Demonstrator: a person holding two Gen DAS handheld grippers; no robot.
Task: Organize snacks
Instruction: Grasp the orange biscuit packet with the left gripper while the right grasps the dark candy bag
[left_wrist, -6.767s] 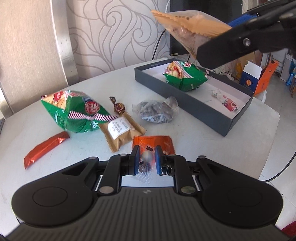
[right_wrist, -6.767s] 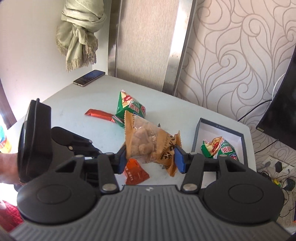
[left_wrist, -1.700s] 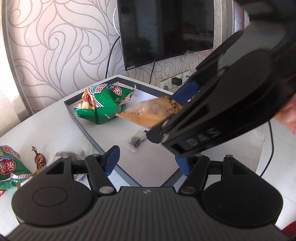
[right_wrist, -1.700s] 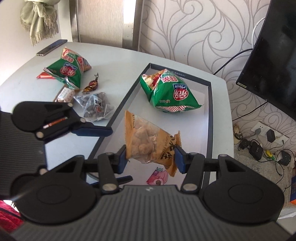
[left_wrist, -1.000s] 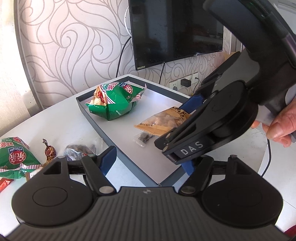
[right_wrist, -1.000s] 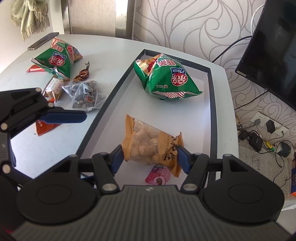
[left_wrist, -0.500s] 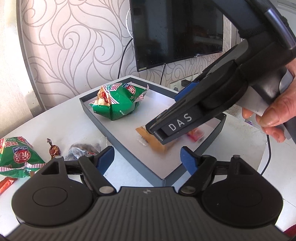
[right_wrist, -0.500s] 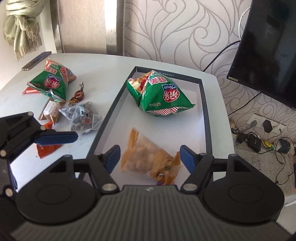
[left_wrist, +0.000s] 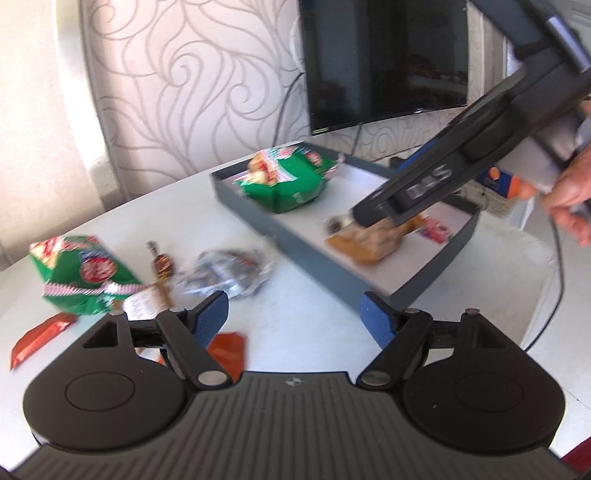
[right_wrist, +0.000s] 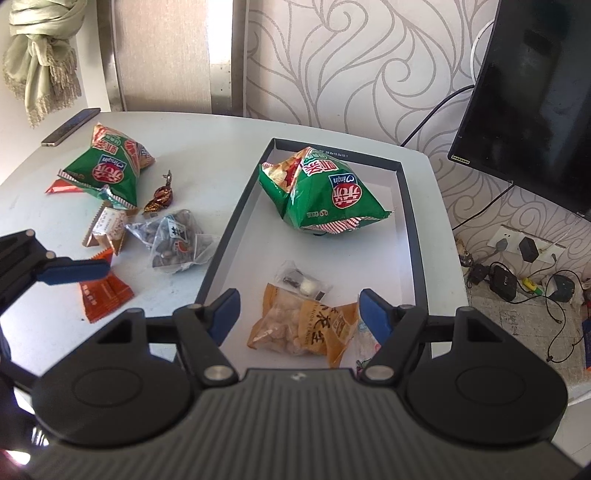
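Released peanut packet (right_wrist: 303, 328) lies beneath open, empty right claw (right_wrist: 299, 314).

Both tongs gape, pads bare — left tongs (left_wrist: 294, 314), right tongs (right_wrist: 299, 314) angled downward.

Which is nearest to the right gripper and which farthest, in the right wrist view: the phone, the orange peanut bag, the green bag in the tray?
1. Orange peanut bag, between the open jaws.
2. Green bag, tray's far end.
3. Phone, table's far left edge.

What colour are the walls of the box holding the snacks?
Dark grey walls, white floor inside; the right wrist view shows it best.
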